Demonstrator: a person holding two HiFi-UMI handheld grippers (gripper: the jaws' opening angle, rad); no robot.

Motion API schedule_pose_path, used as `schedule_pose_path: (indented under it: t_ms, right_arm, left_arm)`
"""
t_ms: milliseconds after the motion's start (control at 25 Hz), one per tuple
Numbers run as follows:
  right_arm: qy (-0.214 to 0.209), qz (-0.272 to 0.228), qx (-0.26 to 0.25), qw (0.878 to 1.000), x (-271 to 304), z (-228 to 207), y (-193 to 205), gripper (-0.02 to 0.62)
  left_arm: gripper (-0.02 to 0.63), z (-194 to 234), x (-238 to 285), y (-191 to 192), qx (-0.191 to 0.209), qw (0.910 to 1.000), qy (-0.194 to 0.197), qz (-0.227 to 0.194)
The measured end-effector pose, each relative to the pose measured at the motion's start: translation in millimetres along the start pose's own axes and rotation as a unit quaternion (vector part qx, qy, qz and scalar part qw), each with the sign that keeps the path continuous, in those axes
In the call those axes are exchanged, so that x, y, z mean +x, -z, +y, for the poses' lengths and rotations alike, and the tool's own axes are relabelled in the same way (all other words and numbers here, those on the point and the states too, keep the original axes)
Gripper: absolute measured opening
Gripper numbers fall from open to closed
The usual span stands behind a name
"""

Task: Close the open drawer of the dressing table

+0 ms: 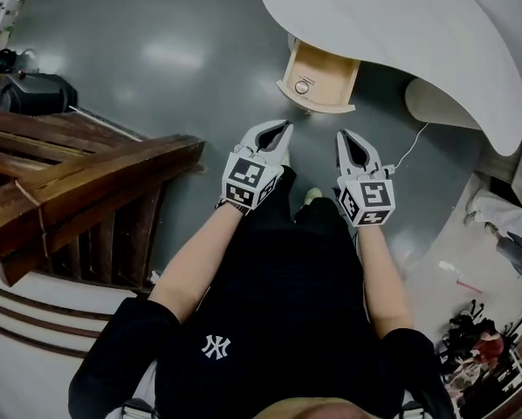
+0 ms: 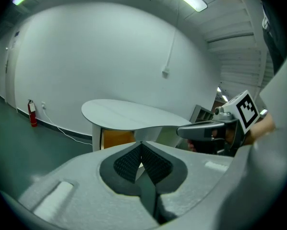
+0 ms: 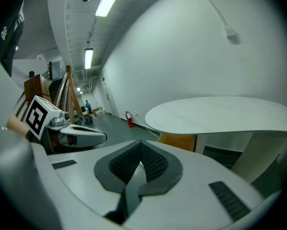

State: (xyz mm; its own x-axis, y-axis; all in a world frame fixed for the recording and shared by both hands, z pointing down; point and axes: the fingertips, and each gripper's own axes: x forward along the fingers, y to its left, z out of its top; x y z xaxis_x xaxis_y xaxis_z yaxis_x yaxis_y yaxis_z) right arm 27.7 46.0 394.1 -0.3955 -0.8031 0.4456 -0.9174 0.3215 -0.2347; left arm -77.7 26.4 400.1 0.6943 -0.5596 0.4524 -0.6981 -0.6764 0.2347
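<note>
**Drawer open, both grippers short of it, jaws pressed together**

Head view: dressing table (image 1: pixel 401 33), white curved top, fills the 1 o'clock part of the frame. Its wooden drawer (image 1: pixel 318 77) sticks out from under the top toward the person, at 12 o'clock from the grippers. The round knob (image 1: pixel 302 86) is on the front face.

Left gripper (image 1: pixel 286 127) is at 7 o'clock of the drawer front, near it but not touching. Its own view shows the pads meeting at the tips with nothing between them. Right gripper (image 1: pixel 340 135) is at 5 o'clock of the drawer front, also clear of it, jaws likewise pressed together and empty. The two sit side by side, apart, tips pointing at the table.

Left gripper view: drawer (image 2: pixel 117 138) shows orange under the tabletop, just above the jaw tips. Right gripper view: drawer (image 3: pixel 178 142) at 2 o'clock of the tips.

Wooden rack (image 1: pixel 86 177) lies on the grey floor (image 1: pixel 156 59) at 9 o'clock. White cable (image 1: pixel 409 151) runs at 3 o'clock of the right gripper. Fire extinguisher (image 2: pixel 33 113) stands by the far wall.
</note>
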Motion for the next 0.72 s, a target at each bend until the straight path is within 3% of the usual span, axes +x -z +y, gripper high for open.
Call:
schedule_pose_path:
  t_ms: [360,720]
  right_arm:
    - [0.059,0.048,0.039,0.996,45,-35,70,0.015]
    - [0.058,0.099,0.061,0.992,95,-64,153,0.015]
  left_arm:
    - [0.009,40,51,61,-0.001,0.9982,0.028,0.053]
    - [0.009,67,104,130,-0.005,0.9948,0.026,0.098]
